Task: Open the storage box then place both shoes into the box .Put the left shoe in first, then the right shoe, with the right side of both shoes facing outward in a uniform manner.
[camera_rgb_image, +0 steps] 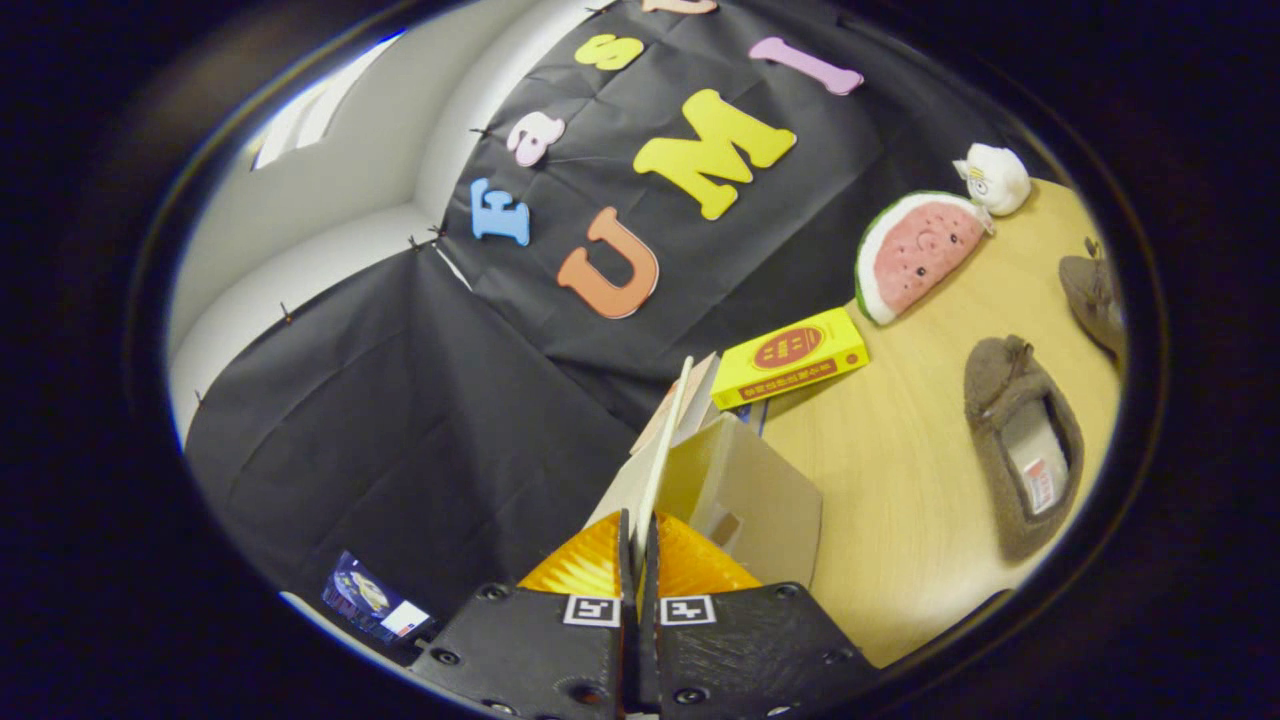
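Pale wooden tabletop [900,480] carries the cardboard storage box [745,495] just ahead of my gripper [638,545], whose fingers pinch the thin lid [665,440]. It looks light and bendy. Two soft slippers [1020,440] wait beyond, best taken by the heel rim.

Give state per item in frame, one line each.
gripper: jaws shut on box lid.
box lid: lifted, edge-on between jaws.
storage box: open.
near shoe: on table, outside box, opening up.
far shoe: on table, outside box.
yellow book: closed, flat.
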